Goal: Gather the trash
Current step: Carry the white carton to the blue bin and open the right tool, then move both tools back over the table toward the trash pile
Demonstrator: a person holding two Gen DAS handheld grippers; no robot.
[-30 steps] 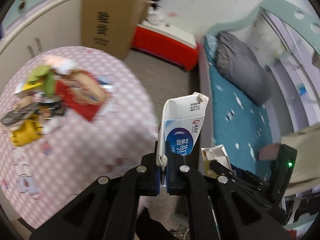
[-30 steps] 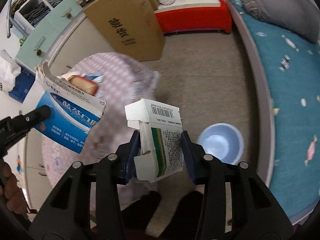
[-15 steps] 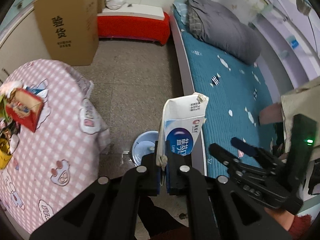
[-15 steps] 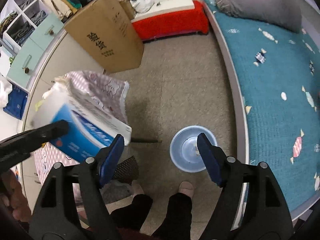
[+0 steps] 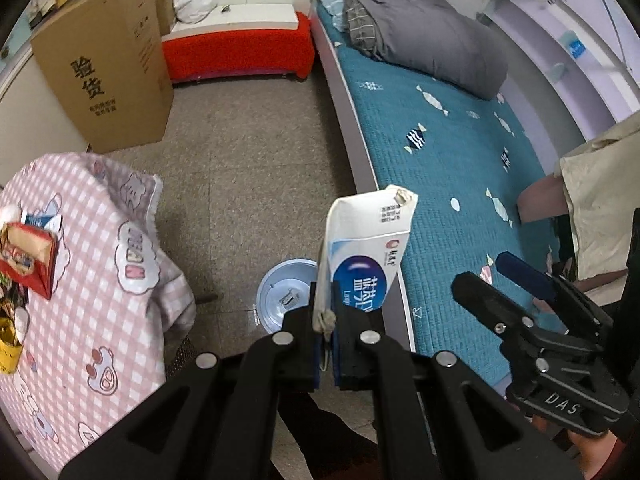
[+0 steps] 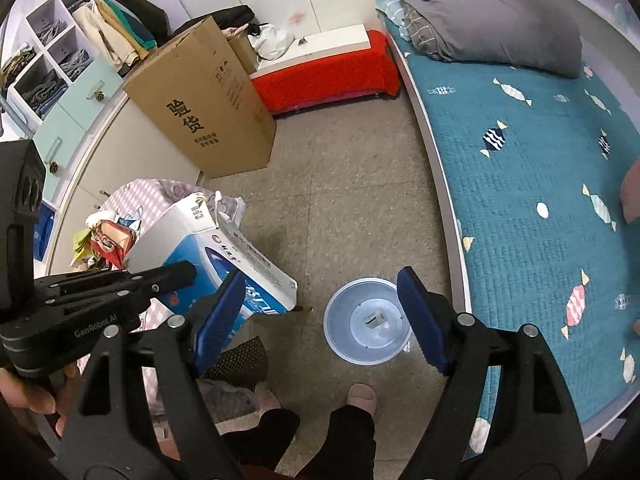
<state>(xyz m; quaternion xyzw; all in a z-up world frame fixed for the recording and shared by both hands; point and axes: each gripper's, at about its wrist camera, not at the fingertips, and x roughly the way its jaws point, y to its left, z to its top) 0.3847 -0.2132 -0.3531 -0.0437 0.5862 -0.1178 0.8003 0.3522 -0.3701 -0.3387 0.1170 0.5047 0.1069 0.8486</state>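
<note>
My left gripper (image 5: 327, 322) is shut on a white and blue toothpaste box (image 5: 364, 248), held upright over the floor beside the bed. The same box (image 6: 216, 252) shows at the left of the right wrist view. My right gripper (image 6: 320, 320) is open and empty, above a light blue basin (image 6: 367, 320) on the floor. A small white box (image 6: 376, 319) lies inside the basin. The basin (image 5: 280, 296) also shows just behind the held box in the left wrist view. More trash (image 5: 24, 256) lies on the pink checked table (image 5: 92, 280).
A tall cardboard box (image 6: 200, 108) stands by the cabinets. A red bench (image 6: 324, 72) sits at the far wall. The teal bed (image 6: 540, 184) with a grey quilt runs along the right. My feet (image 6: 360, 396) are below the basin.
The right gripper opened and let go of the small white box, which now lies in the basin. Both grippers swung from the table toward the floor and bed.
</note>
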